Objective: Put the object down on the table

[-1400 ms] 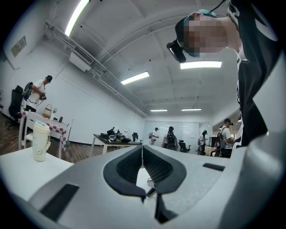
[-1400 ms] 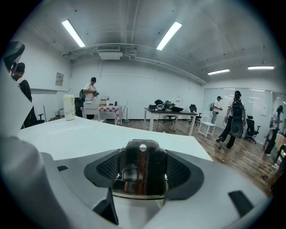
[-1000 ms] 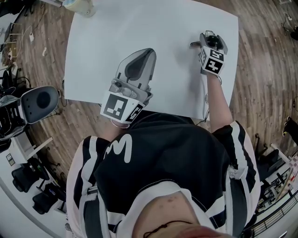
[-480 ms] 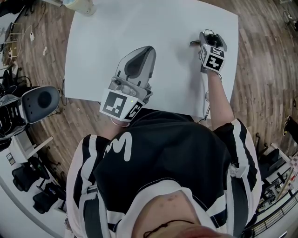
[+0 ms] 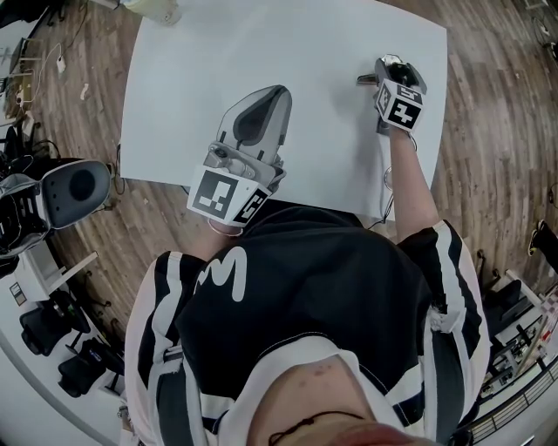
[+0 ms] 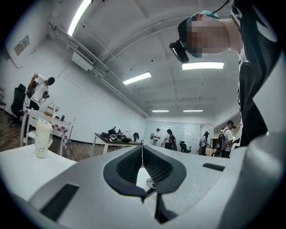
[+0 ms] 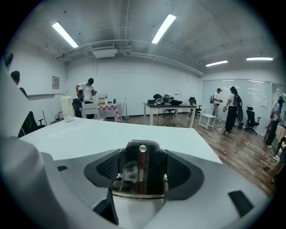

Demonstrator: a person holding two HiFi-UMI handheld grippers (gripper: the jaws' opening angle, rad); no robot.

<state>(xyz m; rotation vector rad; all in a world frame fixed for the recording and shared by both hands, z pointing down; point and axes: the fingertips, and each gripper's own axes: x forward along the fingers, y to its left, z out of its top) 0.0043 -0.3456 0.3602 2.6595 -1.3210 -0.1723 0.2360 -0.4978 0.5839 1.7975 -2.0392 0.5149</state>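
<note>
White table (image 5: 288,43) fills most of the head view in front of you, with wooden floor (image 5: 497,131) around it and a cream tumbler (image 5: 153,10) standing at the far left corner. Your right gripper (image 5: 392,63) is out over the right side of the table, near its far right edge, and its 2 jaws are clamped on a shiny metal object (image 7: 140,167). In the right gripper view that object stands upright between the dark ribbed pads (image 7: 181,172) and shows 1 small round hole near its top. From the head view, a dark bit of it pokes out to the left of the jaws. You cannot tell from any view whether the object touches the tabletop or is held just above it. Your left gripper (image 5: 279,91) lies lower over the near middle of the table, well apart from the right one and angled up and to the right. In the left gripper view its 2 jaws meet at the tips with nothing gripped between them, leaving only the curved hollow behind the pads. That same view shows the tumbler off to the left on the white surface. Past the table, the right gripper view shows a bright room with strip lights on the ceiling. It also shows a second table (image 7: 167,105) loaded with gear and several people standing along the far wall. A grey and black device (image 5: 74,187) sits on the floor to your left.
</note>
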